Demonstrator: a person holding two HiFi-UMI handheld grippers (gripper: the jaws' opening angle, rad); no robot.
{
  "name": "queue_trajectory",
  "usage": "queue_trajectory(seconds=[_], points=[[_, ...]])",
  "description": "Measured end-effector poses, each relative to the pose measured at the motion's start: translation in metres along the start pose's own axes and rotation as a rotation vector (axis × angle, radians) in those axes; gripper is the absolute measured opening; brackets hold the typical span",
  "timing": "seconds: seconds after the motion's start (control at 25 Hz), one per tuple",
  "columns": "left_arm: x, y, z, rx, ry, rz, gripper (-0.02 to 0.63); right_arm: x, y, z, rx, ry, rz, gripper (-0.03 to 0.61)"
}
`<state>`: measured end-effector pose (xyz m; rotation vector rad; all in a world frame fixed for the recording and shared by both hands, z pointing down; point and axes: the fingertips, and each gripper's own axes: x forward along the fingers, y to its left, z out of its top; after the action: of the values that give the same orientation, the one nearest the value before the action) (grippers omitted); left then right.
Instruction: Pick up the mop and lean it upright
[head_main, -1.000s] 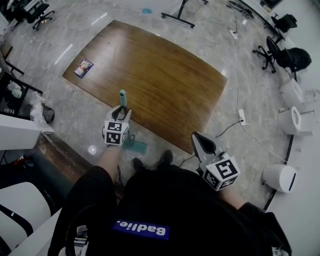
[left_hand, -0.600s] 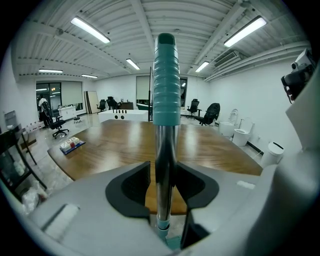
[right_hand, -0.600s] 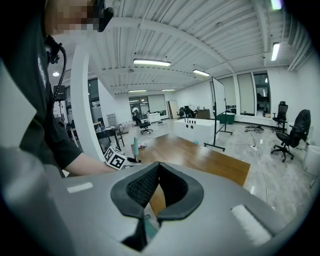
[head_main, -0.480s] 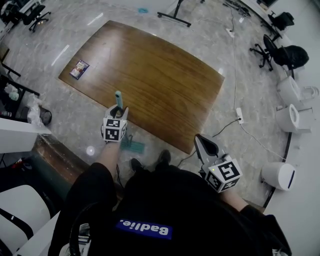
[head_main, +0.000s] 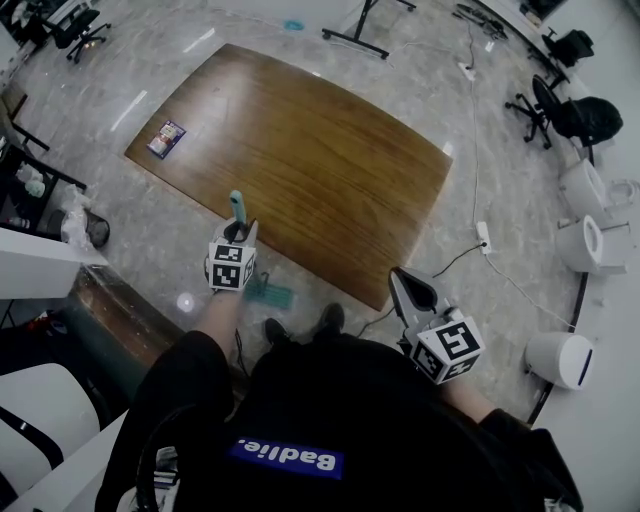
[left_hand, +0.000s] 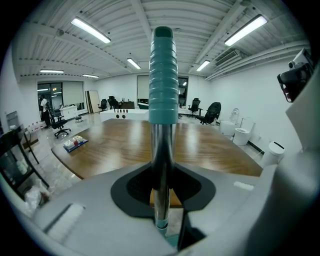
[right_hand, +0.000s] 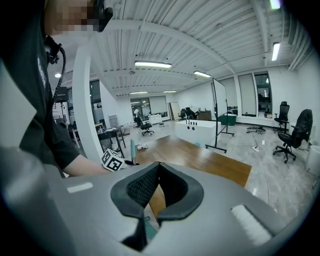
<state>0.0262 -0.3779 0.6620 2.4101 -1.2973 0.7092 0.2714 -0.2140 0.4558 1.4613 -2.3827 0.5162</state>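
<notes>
The floor (head_main: 150, 240) looks slick, so lean against the near edge of the wooden surface (head_main: 330, 150) only once the mop (head_main: 237, 203) has its mop head (head_main: 268, 292) flat and steady by your feet, and tilt it slowly. Your left gripper (head_main: 241, 228) has just been closing its jaws, which now clamp the chrome pole below the teal grip and hold it upright. Your right gripper (head_main: 400, 275), well apart, has its jaws closed on nothing

A large wooden table (head_main: 310, 160) stands on a glossy grey stone floor (head_main: 150, 225); black office chairs (head_main: 580, 117) line the edges under ceiling strip lights (left_hand: 90, 30).
</notes>
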Motion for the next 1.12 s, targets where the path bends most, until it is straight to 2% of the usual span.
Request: queue_trajectory(seconds=[0.8, 0.96, 1.12], points=[[-0.1, -0.024, -0.045, -0.065, 0.013, 0.065, 0.106, 0.017, 0.036, 0.018, -0.034, -0.071, 0.167, 0.006], [-0.118, -0.028, -0.043, -0.075, -0.008, 0.081, 0.106, 0.023, 0.045, 0.022, -0.044, -0.081, 0.205, 0.006], [-0.14, -0.031, -0.025, -0.087, -0.062, 0.101, 0.104, 0.026, 0.054, 0.03, -0.053, -0.097, 0.25, 0.006]])
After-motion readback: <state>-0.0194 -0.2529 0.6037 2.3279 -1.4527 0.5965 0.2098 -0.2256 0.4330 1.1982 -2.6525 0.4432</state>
